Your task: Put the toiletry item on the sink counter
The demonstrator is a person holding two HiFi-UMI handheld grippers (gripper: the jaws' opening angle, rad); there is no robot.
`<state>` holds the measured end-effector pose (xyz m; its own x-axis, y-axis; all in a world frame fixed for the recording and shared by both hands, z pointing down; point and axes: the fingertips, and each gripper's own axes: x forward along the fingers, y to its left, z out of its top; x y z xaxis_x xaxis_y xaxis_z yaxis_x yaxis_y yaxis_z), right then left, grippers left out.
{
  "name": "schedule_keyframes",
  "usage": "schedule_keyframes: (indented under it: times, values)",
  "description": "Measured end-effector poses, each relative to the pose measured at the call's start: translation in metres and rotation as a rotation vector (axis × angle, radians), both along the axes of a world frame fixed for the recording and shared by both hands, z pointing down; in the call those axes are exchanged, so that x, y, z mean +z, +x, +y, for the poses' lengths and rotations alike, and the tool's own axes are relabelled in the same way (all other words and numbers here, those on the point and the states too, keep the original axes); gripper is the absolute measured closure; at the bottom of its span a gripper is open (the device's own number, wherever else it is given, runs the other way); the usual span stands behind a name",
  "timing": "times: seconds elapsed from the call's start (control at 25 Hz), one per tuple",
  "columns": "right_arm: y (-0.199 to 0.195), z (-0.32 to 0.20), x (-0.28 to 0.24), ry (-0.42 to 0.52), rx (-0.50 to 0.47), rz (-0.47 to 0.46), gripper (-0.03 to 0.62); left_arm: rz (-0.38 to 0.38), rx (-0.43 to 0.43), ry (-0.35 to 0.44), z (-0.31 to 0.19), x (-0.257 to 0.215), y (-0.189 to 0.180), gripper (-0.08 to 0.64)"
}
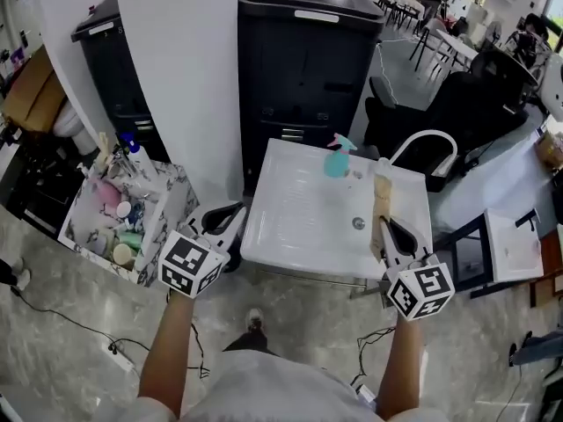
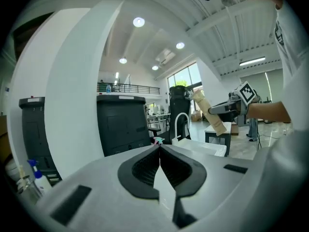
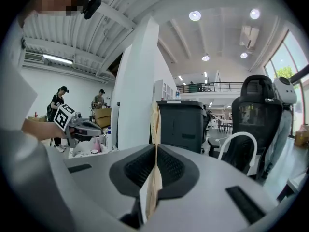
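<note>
**Head view.** A white rectangular sink counter (image 1: 299, 214) filled the centre of the frame. A teal plastic spray bottle (image 1: 337, 158) stood near its far edge, and a white curved faucet (image 1: 424, 139) rose at its upper right corner. At lower right, the right gripper (image 1: 385, 224) pinched a tan flat toiletry packet (image 1: 382, 196). The packet stood nearly upright over the right side of the counter, and contact with the surface could not be judged. At lower left, the left gripper (image 1: 234, 211) lay just beside the counter's left edge. Further left was a marble-patterned open box (image 1: 171, 202) holding bottles and jars. A tall black cabinet (image 1: 308, 60) stood behind the counter.

**Left gripper view.** The left gripper (image 2: 159, 147) had its jaws pressed together with nothing between them. At centre right, the right gripper (image 2: 223, 109) held the packet (image 2: 207, 111) tilted. The faucet (image 2: 179, 122) appeared below and left of it.

**Right gripper view.** The right gripper (image 3: 155, 148) had its jaws clamped on the packet (image 3: 155, 122), which projected upward from between them at frame centre. The left gripper (image 3: 83, 126) showed at centre left, and the faucet (image 3: 236, 141) at lower right.
</note>
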<state>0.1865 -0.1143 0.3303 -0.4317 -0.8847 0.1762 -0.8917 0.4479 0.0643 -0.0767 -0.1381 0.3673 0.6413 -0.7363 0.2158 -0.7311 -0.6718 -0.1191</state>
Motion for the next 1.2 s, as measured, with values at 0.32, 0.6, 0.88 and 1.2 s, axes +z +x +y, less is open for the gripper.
schedule_keyframes:
  times: [0.32, 0.6, 0.88, 1.2]
  values:
    - [-0.046, -0.084, 0.026, -0.074, -0.010, 0.043, 0.581, -0.001, 0.013, -0.079, -0.079, 0.034, -0.029, 0.549]
    - [-0.084, -0.151, 0.057, -0.093, -0.061, 0.169, 0.578, 0.006, 0.006, -0.132, -0.118, 0.058, -0.040, 0.549]
    - [-0.122, -0.217, 0.117, -0.106, -0.159, 0.396, 0.577, 0.007, -0.087, -0.206, -0.151, 0.091, -0.056, 0.549]
    - [-0.151, -0.291, 0.194, -0.144, -0.290, 0.605, 0.577, 0.022, -0.231, -0.272, -0.190, 0.122, -0.070, 0.549]
